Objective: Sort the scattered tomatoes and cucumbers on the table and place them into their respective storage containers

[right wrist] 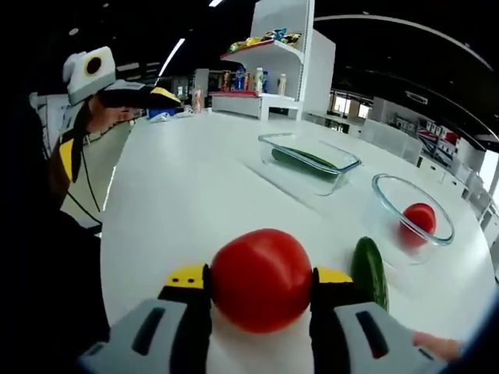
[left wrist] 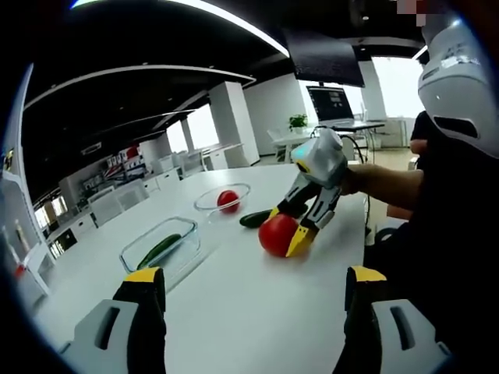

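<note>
Right hand-held gripper (left wrist: pixel 290 226) tilted down, clamping tomato (right wrist: pixel 261 279) (on table (right wrist: pixel 187 202))

The counter (right wrist: pixel 195 195) is white and smooth, with a soft gloss. The rectangular container (right wrist: pixel 310 162) and the round bowl (right wrist: pixel 412 209) look like clear glass, and the held tomato (right wrist: pixel 261 279) has a smooth, slightly shiny red skin. The loose cucumber (right wrist: pixel 369 270) is dark green and glossy.

Room: open office. Worktop (left wrist: pixel 249 304), long, white. Ceiling dark, with light strips (left wrist: pixel 226 17). White pillar (left wrist: pixel 231 125). Bright windows (left wrist: pixel 399 86). Monitor (left wrist: pixel 329 102) on a far desk, potted plant (left wrist: pixel 298 121) beside it. White shelf unit (right wrist: pixel 273 66) stocked with coloured goods.
</note>
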